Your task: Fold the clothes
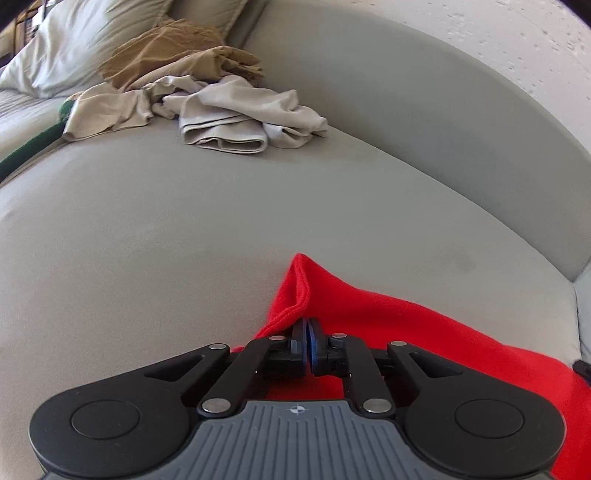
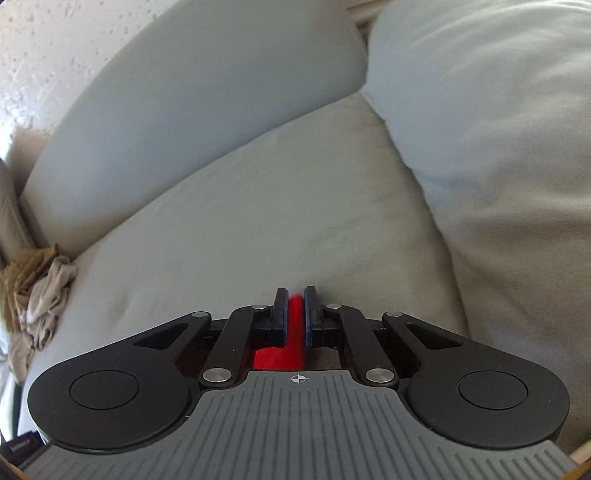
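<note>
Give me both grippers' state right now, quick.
Left gripper: closed on the edge of the red cloth.
Right gripper: closed on a fold of the same red cloth.

Left wrist view: low over sofa seat, facing along seat toward far clothes pile and pillow; left tool in foreground, red cloth close beneath.
Right wrist view: close above seat, facing back cushions; right tool in foreground.
Shared: seat, red cloth, clothes pile, textured wall.
</note>
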Demonstrator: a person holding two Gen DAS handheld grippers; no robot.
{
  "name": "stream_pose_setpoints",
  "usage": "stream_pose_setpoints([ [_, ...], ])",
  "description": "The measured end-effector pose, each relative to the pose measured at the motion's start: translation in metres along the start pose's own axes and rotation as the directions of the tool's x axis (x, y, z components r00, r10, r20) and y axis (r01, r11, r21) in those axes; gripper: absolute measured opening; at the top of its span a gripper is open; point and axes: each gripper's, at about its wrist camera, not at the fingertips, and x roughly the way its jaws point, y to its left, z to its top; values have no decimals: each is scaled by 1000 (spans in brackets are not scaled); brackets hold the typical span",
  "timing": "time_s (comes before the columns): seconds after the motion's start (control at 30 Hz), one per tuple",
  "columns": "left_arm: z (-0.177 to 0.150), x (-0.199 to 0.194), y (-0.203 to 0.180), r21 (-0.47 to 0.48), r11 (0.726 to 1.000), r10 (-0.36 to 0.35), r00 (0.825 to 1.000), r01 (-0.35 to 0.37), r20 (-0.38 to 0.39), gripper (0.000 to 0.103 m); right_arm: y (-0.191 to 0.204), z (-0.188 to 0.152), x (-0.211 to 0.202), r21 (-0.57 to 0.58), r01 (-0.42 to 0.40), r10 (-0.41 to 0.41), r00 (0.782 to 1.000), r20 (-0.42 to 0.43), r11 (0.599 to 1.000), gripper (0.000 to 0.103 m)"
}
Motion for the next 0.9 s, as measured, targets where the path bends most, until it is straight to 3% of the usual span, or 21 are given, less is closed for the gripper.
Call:
stream_pose_setpoints([
  [0.07,-1,-19,-7,7,999,-32,999,32,21,6,-3,4,-17,23,63,-63,997,37,998,19],
  [0.13,-2,-39,-16,26,997,-76,996,75,43,9,-9,7,-45,37,31,-33,997,71,999,19],
  [0.2,-4,-48,-35,54,974,-222,975,222,-2,9,0,3,-64,25,-42,40,997,74,999,19],
  [0.27,-6,-43,-60,31,917,-396,916,399,-62,10,20,-9,-75,-6,-141,141,989,46,990,19],
  [0.37,-9,-12,-96,-53,827,-562,820,560,-109,12,58,-39,-53,-54,-309,304,948,-90,949,19],
  [0.47,-16,42,-100,-300,746,-652,743,594,-152,12,75,-53,-22,-16,-357,351,925,-147,934,20],
  [0.5,-19,58,-97,-364,732,-659,733,576,-167,12,71,-53,-10,43,-363,365,916,-165,931,19],
  [0.57,-27,80,-83,-429,741,-634,749,517,-191,10,60,-55,15,155,-353,380,900,-214,923,19],
  [0.6,-26,82,-73,-436,743,-621,767,508,-163,6,51,-55,28,205,-345,389,890,-239,916,14],
  [0.63,-24,79,-64,-433,743,-607,786,509,-118,6,42,-56,33,234,-347,399,887,-234,908,0],
  [0.67,-20,75,-52,-427,765,-563,822,481,-83,6,36,-59,30,233,-342,390,897,-208,910,0],
  [0.73,-10,66,-28,-415,821,-441,897,393,-23,7,25,-52,21,174,-297,319,941,-117,939,0],
  [0.77,-5,62,-16,-412,843,-375,927,345,8,7,19,-48,16,148,-257,269,961,-68,955,0],
  [0.8,0,57,-3,-410,863,-308,951,296,40,3,12,-43,11,142,-204,210,977,-28,969,0],
  [0.83,5,53,9,-410,878,-238,969,246,71,8,6,-39,6,144,-156,157,988,5,977,0],
  [0.9,11,41,23,-396,903,-129,984,167,121,7,-2,-34,-6,137,-75,69,996,50,988,0],
])
